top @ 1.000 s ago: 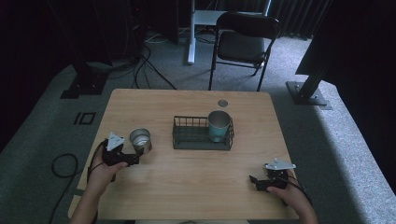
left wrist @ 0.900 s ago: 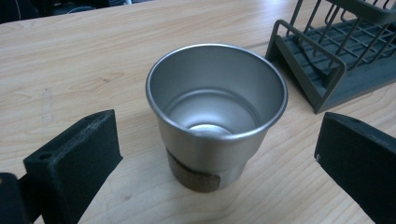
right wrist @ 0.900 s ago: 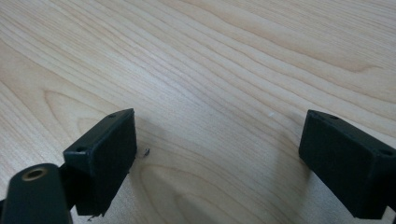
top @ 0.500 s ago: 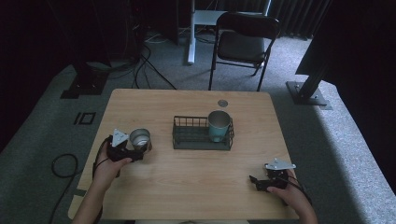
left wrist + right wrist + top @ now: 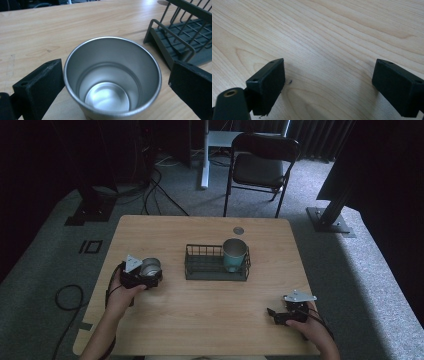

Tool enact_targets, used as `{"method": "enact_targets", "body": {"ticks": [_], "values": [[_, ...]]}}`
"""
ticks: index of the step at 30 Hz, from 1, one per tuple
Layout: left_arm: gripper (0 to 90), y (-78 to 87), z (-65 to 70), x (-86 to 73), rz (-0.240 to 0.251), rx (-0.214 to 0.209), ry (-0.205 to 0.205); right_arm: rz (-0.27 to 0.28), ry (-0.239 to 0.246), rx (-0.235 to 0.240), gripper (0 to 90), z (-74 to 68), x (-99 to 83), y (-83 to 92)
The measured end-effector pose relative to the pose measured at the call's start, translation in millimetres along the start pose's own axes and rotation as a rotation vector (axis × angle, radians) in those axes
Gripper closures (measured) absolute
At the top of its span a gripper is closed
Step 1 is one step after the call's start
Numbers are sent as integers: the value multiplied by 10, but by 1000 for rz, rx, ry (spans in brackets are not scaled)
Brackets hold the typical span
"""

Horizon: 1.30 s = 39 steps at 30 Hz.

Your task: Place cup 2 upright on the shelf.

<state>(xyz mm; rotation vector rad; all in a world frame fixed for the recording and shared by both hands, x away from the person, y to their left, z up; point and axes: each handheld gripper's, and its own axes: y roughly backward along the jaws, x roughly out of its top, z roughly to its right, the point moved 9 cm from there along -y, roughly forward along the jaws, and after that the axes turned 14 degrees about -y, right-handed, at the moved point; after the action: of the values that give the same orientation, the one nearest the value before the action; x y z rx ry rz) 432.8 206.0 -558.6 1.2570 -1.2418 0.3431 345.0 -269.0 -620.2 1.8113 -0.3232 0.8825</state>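
One teal cup (image 5: pixel 234 255) was already seen standing upright in the right end of the dark wire rack (image 5: pixel 200 268) at the middle of the bench (image 5: pixel 210 320), so that part of the work could be judged done. A second, bare steel cup (image 5: pixel 149 267) was found upright on the bench to the left of the rack, near it but apart from it, with the left tongs (image 5: pixel 150 276) brought around it. In the left gripper view the steel cup (image 5: pixel 112 77) was seen from above, empty, between the two black jaws: the left-hand jaw was at or just beside the wall, while a clear gap was left at the right-hand jaw, so the tongs were spread apart and not yet clamped on the cup. The corner of the rack (image 5: pixel 175 37) was seen just beyond the cup in that view, its floor bare there. What was left, as far as could be judged, was the closing of the jaws, the lift and the setting of the steel cup into the free left part of the rack (room for it appeared to be there). The right tongs (image 5: pixel 272 314) were held low over bare wood near the front right corner of the bench, well apart from both cups, with the jaws wide apart and nothing between them. No brand, label or writing could be read on either cup, on the rack or on the tongs.
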Motion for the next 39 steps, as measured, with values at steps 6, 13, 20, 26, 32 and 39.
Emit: {"method": "enact_targets", "body": {"ticks": [6,13,20,26,32,39], "values": [[8,-57,5,8,-1,12,0,0,-2,1,110,0,0,1],[8,-93,0,-31,-17,26,-8,0,-2,1,110,0,0,0],[39,-131,10,-16,-8,31,3,0,-1,0,110,0,0,0],[132,-126,-17,-20,-6,51,13,0,0,0,110,1,0,0],[139,-120,-31,-15,-13,47,8,0,-1,0,110,0,0,0],[139,-50,-55,81,14,44,-1,0,0,0,110,0,0,0]]}}
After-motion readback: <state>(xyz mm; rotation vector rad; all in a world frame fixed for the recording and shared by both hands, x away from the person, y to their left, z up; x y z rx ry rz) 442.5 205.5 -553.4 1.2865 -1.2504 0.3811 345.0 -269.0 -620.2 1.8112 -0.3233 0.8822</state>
